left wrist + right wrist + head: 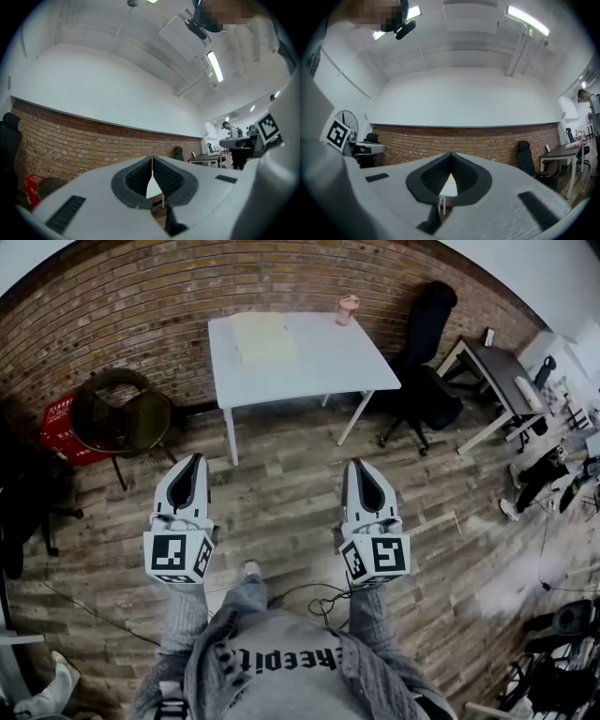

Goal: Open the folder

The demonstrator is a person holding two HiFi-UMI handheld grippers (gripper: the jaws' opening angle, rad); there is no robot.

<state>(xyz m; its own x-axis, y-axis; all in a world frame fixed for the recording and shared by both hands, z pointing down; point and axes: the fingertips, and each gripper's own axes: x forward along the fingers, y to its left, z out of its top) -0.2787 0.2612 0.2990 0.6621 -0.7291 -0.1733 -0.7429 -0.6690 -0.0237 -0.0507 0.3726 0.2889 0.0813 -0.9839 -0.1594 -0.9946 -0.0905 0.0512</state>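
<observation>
- Currently both jaw pairs are pressed together with nothing pinched. The left hand-held gripper [194,461] and right hand-held gripper [357,465] each show dark ribbed pads meeting at the tip in their own views.
- Shells are smooth light-grey plastic, teardrop-shaped and tapering to the nose. Each has a black-and-white marker cube at the rear.
- Task item: the folder [262,337] is pale yellow, flat and rectangular. It lies on the far-left part of the white square tabletop [319,367], well apart from both grippers.
- A pink cup [348,308] stands upright near the tabletop's far edge, right of the folder and not touching it.
- Pose: I hold the two grippers side by side, roughly parallel, noses aimed at the table. The cubes sit just ahead of my grey knit sleeves, over the wood-plank floor [281,493].
- Edges: a brick wall [169,296] is close behind the tabletop. A round brown chair [122,413] and red crate [59,423] sit to its left, and a black office chair [427,352] is at its right corner.
- Room: plank floor runs open from the gripper noses to the near tabletop edge.
</observation>
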